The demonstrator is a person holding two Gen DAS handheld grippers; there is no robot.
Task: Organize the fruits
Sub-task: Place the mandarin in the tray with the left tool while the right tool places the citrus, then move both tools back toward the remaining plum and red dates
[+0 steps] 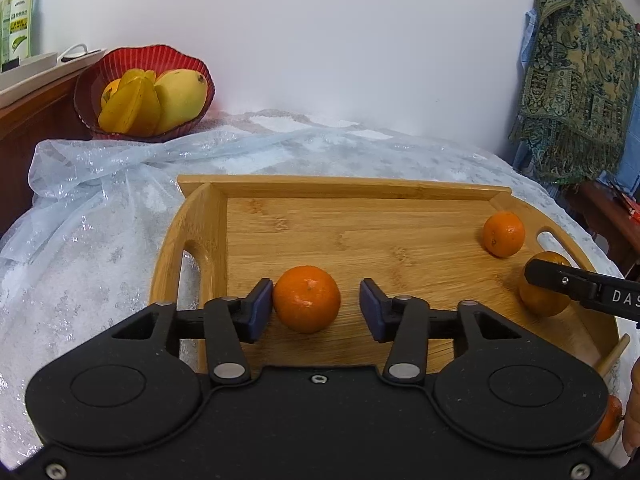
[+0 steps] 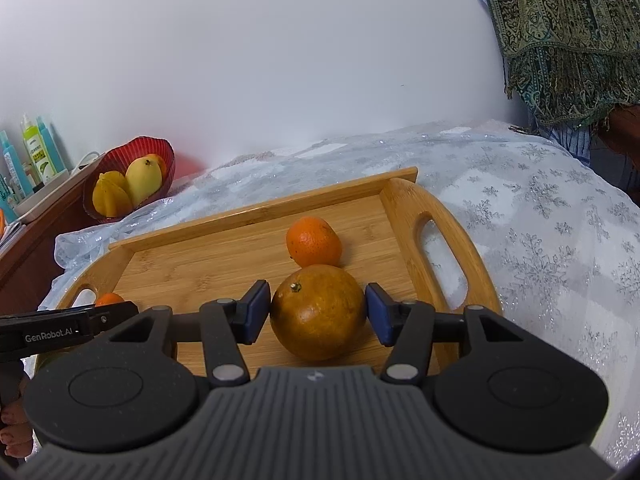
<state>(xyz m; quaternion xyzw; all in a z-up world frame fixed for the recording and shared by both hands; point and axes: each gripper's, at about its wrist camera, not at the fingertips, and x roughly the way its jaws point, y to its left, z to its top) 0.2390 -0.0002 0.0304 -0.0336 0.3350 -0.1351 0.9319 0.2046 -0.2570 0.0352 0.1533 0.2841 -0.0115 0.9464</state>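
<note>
Left tongs [image 1: 316, 306] are spread wide around a small mandarin [image 1: 307, 299] on the wooden tray [image 1: 360, 188], left pad touching it, right pad apart. Right tongs [image 2: 318, 312] hug the big brownish orange [image 2: 318, 312], both pads apparently touching, with another mandarin [image 2: 314, 241] just behind. Far left, a red bowl [image 1: 120, 60] holds a mango [image 1: 180, 96] and starfruit [image 1: 130, 106].

Bright orange tangerine [image 1: 307, 299], brownish-orange orange [image 2: 318, 312], light-wood tray [image 1: 360, 190], red bowl [image 1: 116, 60], snowflake-patterned white cloth [image 2: 540, 240].
</note>
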